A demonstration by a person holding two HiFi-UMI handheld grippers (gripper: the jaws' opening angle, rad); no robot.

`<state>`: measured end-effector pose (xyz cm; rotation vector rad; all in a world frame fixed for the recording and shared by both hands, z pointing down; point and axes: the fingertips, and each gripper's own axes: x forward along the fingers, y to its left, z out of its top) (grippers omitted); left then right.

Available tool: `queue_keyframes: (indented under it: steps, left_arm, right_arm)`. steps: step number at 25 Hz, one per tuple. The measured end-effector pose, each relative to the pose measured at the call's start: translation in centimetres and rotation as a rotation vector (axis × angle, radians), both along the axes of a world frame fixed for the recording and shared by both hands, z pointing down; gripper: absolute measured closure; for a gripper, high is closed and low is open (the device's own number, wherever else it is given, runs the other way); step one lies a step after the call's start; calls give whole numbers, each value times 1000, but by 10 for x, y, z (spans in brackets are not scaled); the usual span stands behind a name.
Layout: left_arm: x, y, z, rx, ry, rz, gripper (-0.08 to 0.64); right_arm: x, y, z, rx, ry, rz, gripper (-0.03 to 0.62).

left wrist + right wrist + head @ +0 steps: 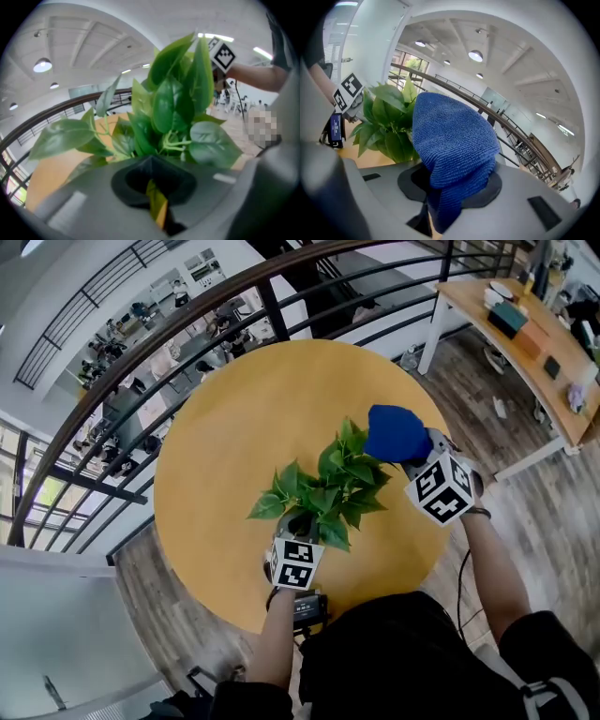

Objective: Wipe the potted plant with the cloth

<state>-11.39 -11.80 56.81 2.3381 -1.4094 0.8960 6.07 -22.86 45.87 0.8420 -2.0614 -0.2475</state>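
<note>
Blue knitted microfibre cloth (397, 434) bunches into a rounded hood over the tip of the right gripper (411, 456), whose jaws are clamped on the fabric's lower folds in the right gripper view. The cloth sits at the upper right edge of the green leafy potted plant (328, 486), just beside its outermost leaves; whether fabric and foliage touch cannot be told.

The potted plant stands near the front middle of a round yellow wooden table (216, 474). The left gripper (298, 529) is at its base on the person's side. In the left gripper view the jaws are drawn almost together on a thin yellow-green strip beneath the leaves; it cannot be made out whether that strip is a leaf or the pot's rim. Broad glossy leaves fan up and outward above this gripper.

Behind the table curves a dark metal railing (187, 310), and grey-brown plank flooring (544, 512) lies to the right.
</note>
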Motion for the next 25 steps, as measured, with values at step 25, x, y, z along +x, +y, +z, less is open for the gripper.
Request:
queue_keyframes:
  steps: [25]
  left_arm:
    - [2,1,2,0,-4,5,560]
  right_arm:
    - [64,-10,76,-112,283,114,457]
